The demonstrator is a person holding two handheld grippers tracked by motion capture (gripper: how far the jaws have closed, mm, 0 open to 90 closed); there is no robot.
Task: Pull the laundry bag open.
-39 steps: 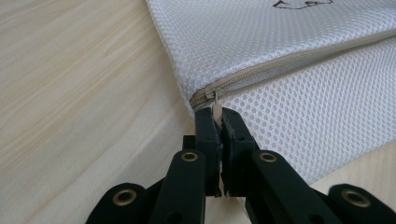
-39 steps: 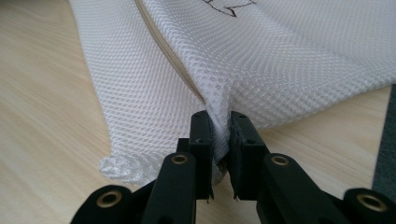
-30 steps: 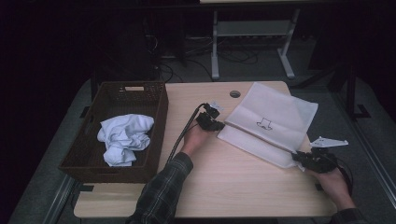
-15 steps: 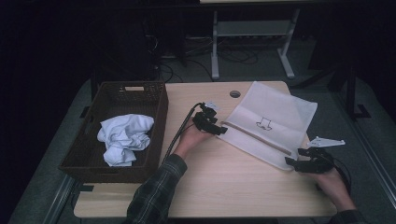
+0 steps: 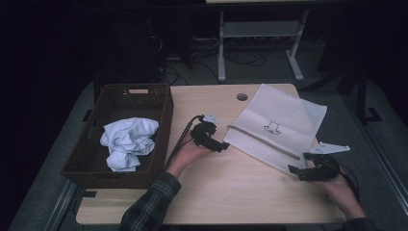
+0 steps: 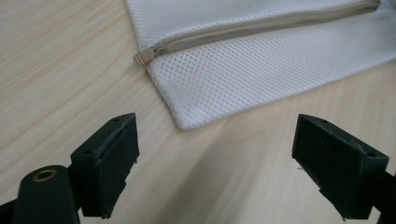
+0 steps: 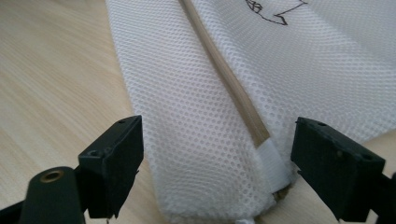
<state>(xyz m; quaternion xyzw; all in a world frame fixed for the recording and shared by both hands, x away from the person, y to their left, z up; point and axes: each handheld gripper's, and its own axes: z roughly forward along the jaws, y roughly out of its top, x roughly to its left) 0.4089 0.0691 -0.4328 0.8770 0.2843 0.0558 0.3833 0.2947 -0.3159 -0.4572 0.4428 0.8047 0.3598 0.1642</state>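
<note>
A white mesh bag (image 5: 284,115) with a beige zipper lies flat on the right half of the wooden table (image 5: 240,187). My left gripper (image 5: 219,140) sits just left of the bag's near-left corner. Its jaws have just been opening and stand wide apart, with nothing between them (image 6: 215,125). The zipper pull (image 6: 144,56) lies on the table a little ahead of them. My right gripper (image 5: 299,164) is at the bag's near-right end. Its jaws have also just been opening and stand open (image 7: 217,128). The bag's end and the zipper's stop (image 7: 270,156) lie between them, untouched.
A dark wicker basket (image 5: 110,173) stands on the table's left side with a crumpled white cloth (image 5: 127,142) inside. A round cable hole (image 5: 242,96) is near the far edge. A metal frame (image 5: 260,33) stands on the floor beyond the table.
Both grippers have let go of the bag and opened. The left hand has drawn back from the bag's corner toward the person. The right hand has barely shifted.
</note>
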